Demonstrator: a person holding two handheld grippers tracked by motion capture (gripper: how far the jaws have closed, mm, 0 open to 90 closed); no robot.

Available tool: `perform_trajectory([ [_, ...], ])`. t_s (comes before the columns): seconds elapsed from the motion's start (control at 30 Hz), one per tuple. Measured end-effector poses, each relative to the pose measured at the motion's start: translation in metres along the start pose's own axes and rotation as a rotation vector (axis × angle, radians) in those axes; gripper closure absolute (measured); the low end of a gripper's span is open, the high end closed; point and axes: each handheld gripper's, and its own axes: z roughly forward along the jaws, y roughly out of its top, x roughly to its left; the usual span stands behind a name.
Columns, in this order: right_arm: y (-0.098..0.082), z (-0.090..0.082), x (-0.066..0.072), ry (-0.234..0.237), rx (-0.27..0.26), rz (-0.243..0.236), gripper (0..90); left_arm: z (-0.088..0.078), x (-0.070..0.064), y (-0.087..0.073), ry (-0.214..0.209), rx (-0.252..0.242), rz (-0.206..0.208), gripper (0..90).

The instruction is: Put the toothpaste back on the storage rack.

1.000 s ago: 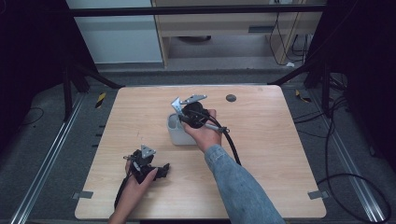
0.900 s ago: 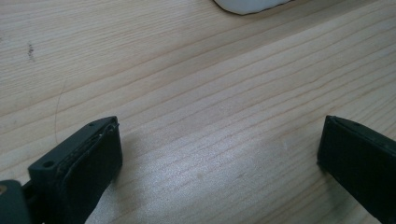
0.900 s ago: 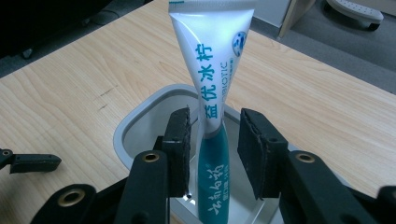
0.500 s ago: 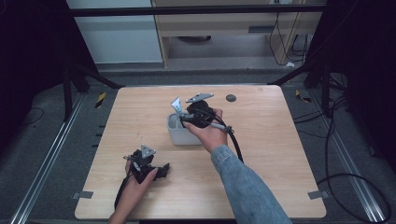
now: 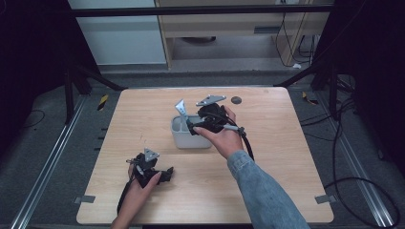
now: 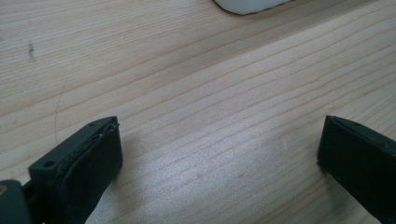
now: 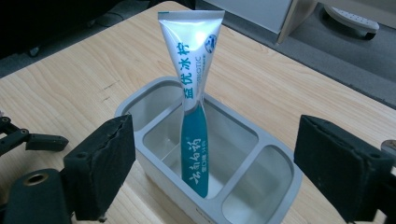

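Right tongs stand spread just beside the grey caddy, nothing between them; their jaws have just been opening and, against the earlier frame, they have drawn back a little. Toothpaste tube stands tilted in the caddy's large middle compartment: placement judged done, withdrawal remaining. Left tongs rest spread on the worktop, well apart from the caddy.

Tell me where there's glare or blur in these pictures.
Right gripper view: glare on the tube, the near jaws soft. Left gripper view: a sheen on the table between blurred jaws. High view: even light on the table, dark surroundings.
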Motion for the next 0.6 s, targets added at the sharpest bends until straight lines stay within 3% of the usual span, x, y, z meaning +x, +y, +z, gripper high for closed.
perform_trajectory([
  [0.17, -0.006, -0.005, -0.006, -0.016, 0.011, -0.042, 10.1, 0.0, 0.0, 0.0, 0.0, 0.0, 0.0, 0.0],
  [0.47, -0.016, -0.021, -0.021, -0.012, -0.006, -0.017, 8.5, 0.0, 0.0, 0.0, -0.001, 0.0, -0.003, 0.0],
  [0.6, -0.02, -0.028, -0.026, -0.026, -0.002, -0.028, 8.8, 0.0, 0.0, 0.0, -0.001, 0.0, -0.003, 0.0],
])
